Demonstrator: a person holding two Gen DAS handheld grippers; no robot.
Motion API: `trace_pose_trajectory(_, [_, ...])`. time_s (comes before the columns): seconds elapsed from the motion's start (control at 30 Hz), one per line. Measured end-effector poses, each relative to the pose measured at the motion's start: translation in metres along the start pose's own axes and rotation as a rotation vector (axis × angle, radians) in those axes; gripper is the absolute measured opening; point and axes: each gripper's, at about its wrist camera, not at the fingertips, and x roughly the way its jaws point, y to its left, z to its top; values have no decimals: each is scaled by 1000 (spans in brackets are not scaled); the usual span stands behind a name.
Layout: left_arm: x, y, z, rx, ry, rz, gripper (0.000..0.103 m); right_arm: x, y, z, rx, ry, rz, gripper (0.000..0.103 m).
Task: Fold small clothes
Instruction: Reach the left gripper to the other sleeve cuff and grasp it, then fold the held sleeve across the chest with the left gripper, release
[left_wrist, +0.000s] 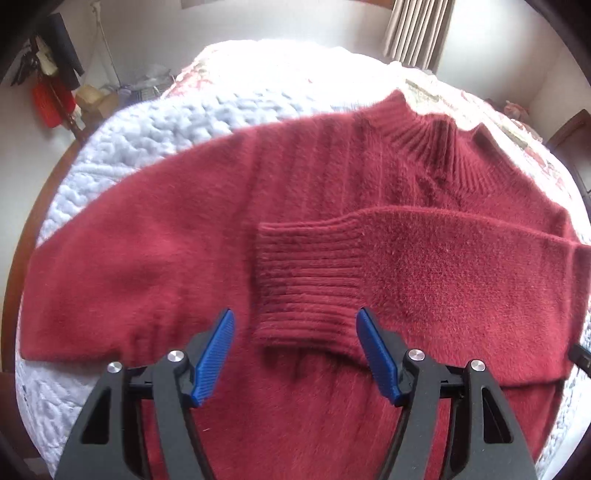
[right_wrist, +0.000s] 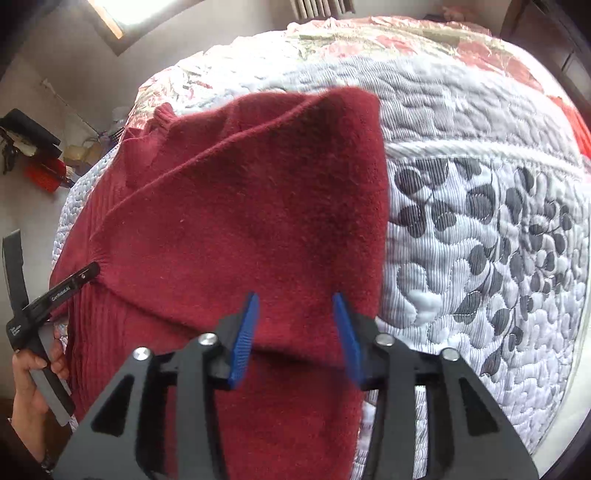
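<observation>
A dark red knit sweater (left_wrist: 155, 236) lies front-up on a quilted bed, its ribbed collar (left_wrist: 436, 136) toward the far side. One sleeve is folded across the chest, and its ribbed cuff (left_wrist: 306, 288) lies just ahead of my left gripper (left_wrist: 295, 314). That gripper hangs open above the cuff and holds nothing. In the right wrist view the sweater (right_wrist: 229, 206) shows its folded sleeve and shoulder seam. My right gripper (right_wrist: 295, 295) is open over that sleeve near the garment's right edge. The left gripper (right_wrist: 55, 291), held by a hand (right_wrist: 33, 369), is at the sweater's left side.
The white and grey quilt (right_wrist: 480, 221) has a leaf pattern to the right of the sweater and a floral part at the back. Beyond the bed's left edge, boxes and a red item (left_wrist: 51, 99) sit on the floor. Curtains (left_wrist: 417, 29) hang at the back.
</observation>
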Motion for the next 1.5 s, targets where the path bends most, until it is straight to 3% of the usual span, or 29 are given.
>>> trace_pose_trajectory(0.1, [-19,31,-7,-29,-1,-9,78,-10,33,-1,-66,-13,-3,51])
trace_pose_trajectory(0.2, [-32,80,-19,-90,23,27,80,-15,71,-3,-130,-21,23,54])
trace_pose_trajectory(0.5, [-43,277,-59,-441,93,57,79,10,162,-11,-225,22,49,56])
trace_pose_trajectory(0.63, [-34,335,-78,-601,107,-10,78,26,185,-9,-225,38,37,56])
trace_pose_trajectory(0.8, [-12,394,-98,-778,121,-145,76,39,201,-11,-213,49,8,56])
trace_pose_trajectory(0.93, [9,420,-108,-930,120,-252,75,44,207,-11,-202,50,-13,56])
trace_pose_trajectory(1.07, [21,434,-109,-1006,87,-289,75,45,213,-9,-213,46,-34,56])
trace_pose_trajectory(1.13, [24,439,-109,-1043,70,-290,71,46,215,-8,-214,43,-36,56])
trace_pose_trajectory(1.3, [26,448,-110,-1091,26,-267,32,47,218,-7,-220,42,-40,56])
trace_pose_trajectory(1.4, [18,449,-110,-1092,-9,-235,17,47,215,-7,-223,39,-51,56])
trace_pose_trajectory(1.5, [3,442,-102,-1044,-72,-183,11,44,206,-7,-205,36,-50,56])
